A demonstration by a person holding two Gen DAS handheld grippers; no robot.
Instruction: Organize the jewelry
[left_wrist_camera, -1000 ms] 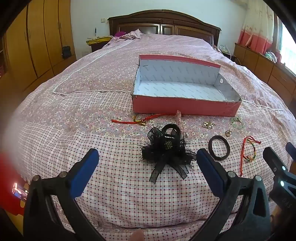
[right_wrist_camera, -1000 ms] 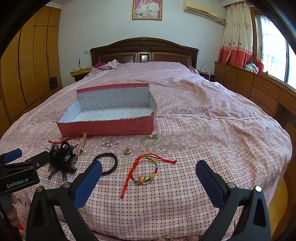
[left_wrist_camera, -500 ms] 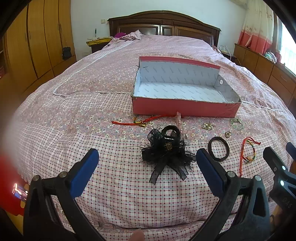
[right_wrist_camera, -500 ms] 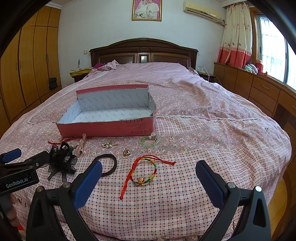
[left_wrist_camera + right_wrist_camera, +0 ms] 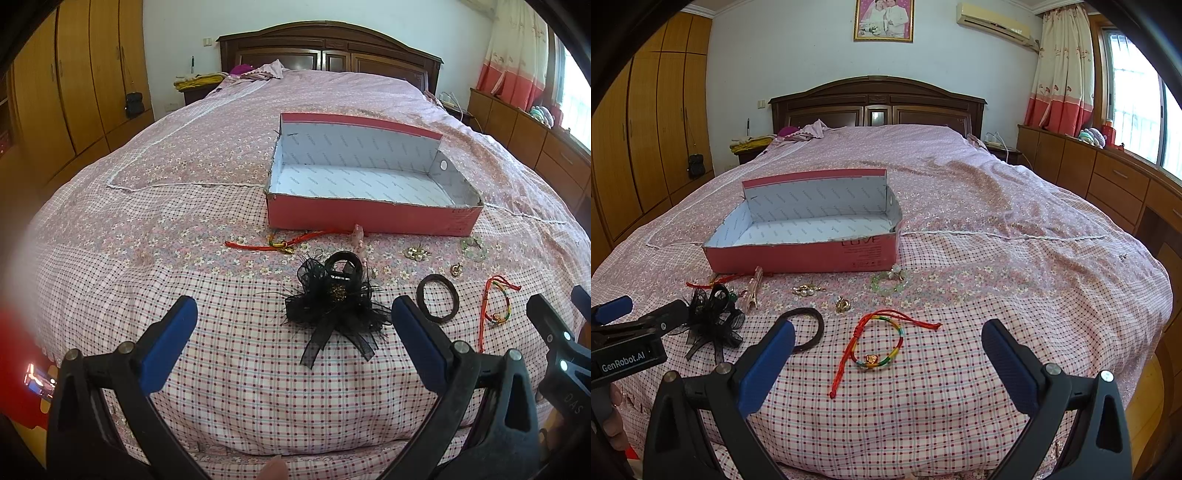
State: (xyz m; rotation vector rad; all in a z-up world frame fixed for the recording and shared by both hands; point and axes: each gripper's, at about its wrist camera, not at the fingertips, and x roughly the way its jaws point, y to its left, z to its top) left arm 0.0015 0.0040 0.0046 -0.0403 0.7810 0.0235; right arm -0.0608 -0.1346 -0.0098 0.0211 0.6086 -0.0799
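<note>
Left hand-held gripper point(image 5: 293, 323) spread, above black bow point(image 5: 334, 302)

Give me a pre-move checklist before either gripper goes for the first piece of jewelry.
1. Left gripper open and holding nothing: ok.
2. Right gripper open and holding nothing: ok.
3. Pink box open-topped, nothing seen inside: ok.
4. Black bow hair clip lies ahead of the left gripper, between its fingers: ok.
5. Rainbow cord bracelet lies ahead of the right gripper, apart from the brown hair tie: ok.
6. Red cord free of the black bow: cannot tell.
</note>
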